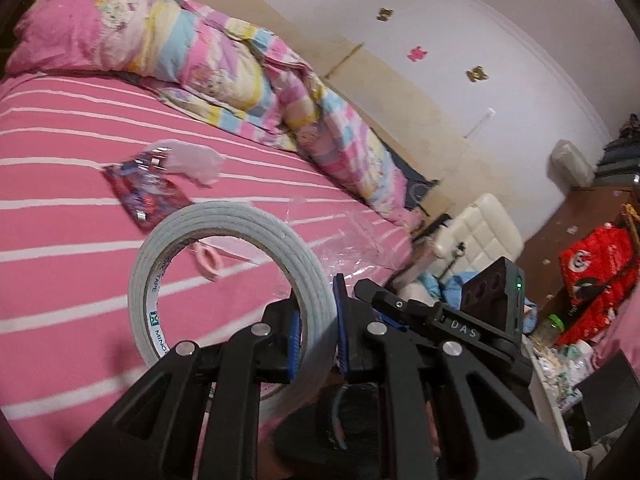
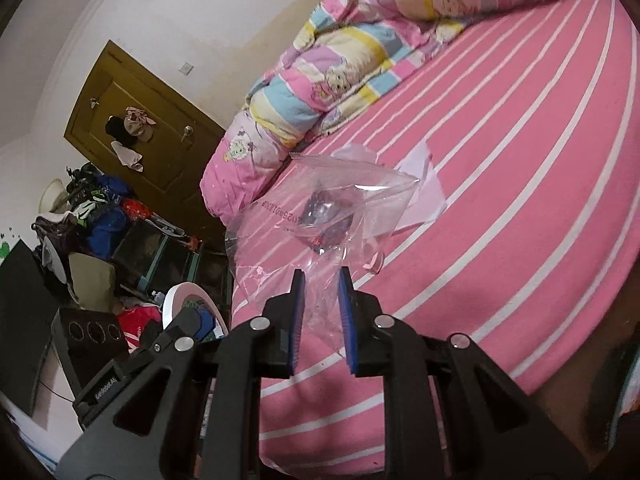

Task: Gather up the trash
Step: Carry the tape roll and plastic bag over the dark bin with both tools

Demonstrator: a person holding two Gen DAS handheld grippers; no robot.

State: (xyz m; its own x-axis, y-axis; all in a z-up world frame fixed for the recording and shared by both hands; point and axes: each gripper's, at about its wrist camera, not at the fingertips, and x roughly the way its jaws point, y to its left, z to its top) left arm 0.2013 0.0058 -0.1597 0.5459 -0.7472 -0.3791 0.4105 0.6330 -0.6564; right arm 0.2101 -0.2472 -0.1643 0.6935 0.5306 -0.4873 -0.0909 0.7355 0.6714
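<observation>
- the left gripper (image 1: pixel 316 332) is closed on a white roll of adhesive tape (image 1: pixel 224 280), held up above the pink striped bed sheet (image 1: pixel 60 184).
- the right gripper (image 2: pixel 322 320) pinches a clear plastic zip bag (image 2: pixel 320 216), lifted off the sheet (a dark wrapper shows through it, inside or behind i cannot tell).
- still on the bed: a red and blue snack wrapper (image 1: pixel 146 188), a crumpled translucent plastic piece (image 1: pixel 196 160) and a small pink loop (image 1: pixel 208 262).
- i judge the task is about half done; no bin is clearly visible.
</observation>
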